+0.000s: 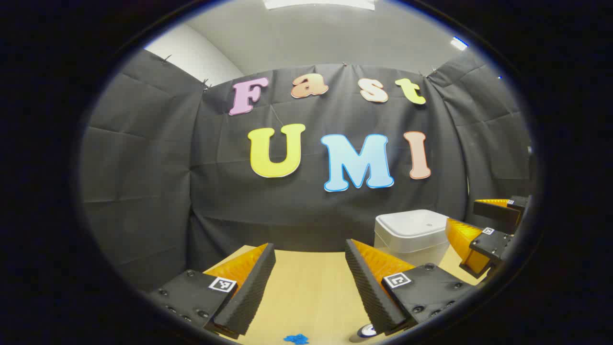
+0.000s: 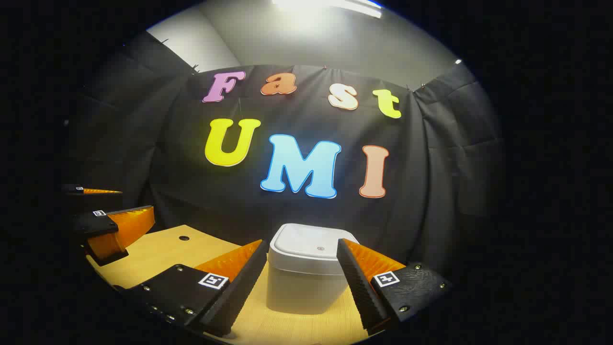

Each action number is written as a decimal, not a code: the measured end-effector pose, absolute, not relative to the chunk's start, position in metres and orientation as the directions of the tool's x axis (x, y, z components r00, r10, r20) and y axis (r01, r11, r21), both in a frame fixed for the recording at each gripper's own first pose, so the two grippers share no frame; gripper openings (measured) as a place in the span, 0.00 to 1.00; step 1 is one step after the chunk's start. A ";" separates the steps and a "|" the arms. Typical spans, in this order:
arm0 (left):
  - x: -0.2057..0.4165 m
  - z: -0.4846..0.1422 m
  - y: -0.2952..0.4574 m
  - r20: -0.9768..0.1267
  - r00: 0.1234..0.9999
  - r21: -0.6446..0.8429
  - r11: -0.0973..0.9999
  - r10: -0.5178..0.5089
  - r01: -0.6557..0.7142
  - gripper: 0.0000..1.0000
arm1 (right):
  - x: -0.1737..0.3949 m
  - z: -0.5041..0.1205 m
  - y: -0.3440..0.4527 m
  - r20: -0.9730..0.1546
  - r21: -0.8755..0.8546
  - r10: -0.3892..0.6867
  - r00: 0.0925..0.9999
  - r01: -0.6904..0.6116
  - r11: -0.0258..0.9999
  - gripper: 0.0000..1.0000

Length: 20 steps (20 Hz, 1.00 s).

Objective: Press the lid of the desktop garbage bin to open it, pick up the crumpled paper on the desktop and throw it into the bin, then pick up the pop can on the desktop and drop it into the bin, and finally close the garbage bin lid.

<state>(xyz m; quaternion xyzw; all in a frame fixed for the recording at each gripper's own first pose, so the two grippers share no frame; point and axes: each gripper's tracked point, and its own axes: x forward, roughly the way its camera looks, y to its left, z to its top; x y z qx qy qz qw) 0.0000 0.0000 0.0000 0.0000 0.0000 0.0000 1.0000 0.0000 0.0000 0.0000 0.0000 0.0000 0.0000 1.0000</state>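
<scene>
The white desktop bin (image 2: pixel 306 282) stands on the wooden table (image 2: pixel 163 254) with its lid (image 2: pixel 313 247) down. It sits just beyond my right gripper (image 2: pixel 301 245), which is open and empty, with the bin framed between its fingers. In the left gripper view the bin (image 1: pixel 414 235) is at the right, and my left gripper (image 1: pixel 310 247) hangs open and empty over the table (image 1: pixel 306 292). A small blue thing (image 1: pixel 296 339) lies at the bottom edge. Next to it, half hidden by my finger, is a round object (image 1: pixel 366 330); I cannot tell what either is.
The right gripper (image 1: pixel 462 212) appears at the right edge of the left gripper view, beside the bin. The left gripper (image 2: pixel 136 201) appears far left in the right gripper view. A small dark hole (image 2: pixel 184 237) marks the tabletop. Black cloth walls close the back and sides.
</scene>
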 end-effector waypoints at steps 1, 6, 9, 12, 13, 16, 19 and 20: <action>0.001 0.000 0.000 0.003 1.000 0.005 1.000 0.000 0.000 1.00 | 0.001 0.001 0.000 0.001 -0.002 0.000 1.000 0.000 1.000 0.94; 0.002 0.003 -0.003 0.012 1.000 0.015 1.000 -0.002 0.002 1.00 | 0.005 0.001 0.001 0.009 0.004 0.001 1.000 -0.001 1.000 0.94; 0.005 0.003 -0.003 0.016 1.000 0.020 1.000 -0.004 0.004 1.00 | 0.006 0.002 0.001 0.010 0.005 0.004 1.000 -0.004 1.000 0.94; 0.009 0.003 -0.004 0.022 1.000 0.017 1.000 -0.008 0.008 0.96 | 0.008 0.001 0.000 0.009 -0.003 -0.001 1.000 0.001 1.000 0.94; 0.010 0.004 -0.005 0.022 1.000 0.016 1.000 -0.009 0.009 0.96 | 0.009 0.001 -0.001 0.008 -0.007 -0.002 1.000 0.002 1.000 0.94; 0.013 0.004 -0.007 0.026 1.000 0.014 1.000 -0.015 0.015 1.00 | 0.009 0.002 -0.001 0.013 -0.011 0.001 1.000 0.000 1.000 0.95; 0.013 0.003 -0.008 0.024 1.000 0.012 1.000 -0.016 0.016 1.00 | 0.009 0.001 -0.001 0.012 -0.015 -0.003 1.000 0.003 1.000 0.95; 0.014 0.003 -0.007 0.023 1.000 0.010 1.000 -0.015 0.014 1.00 | 0.010 0.000 0.000 0.009 -0.017 -0.003 1.000 0.003 1.000 0.95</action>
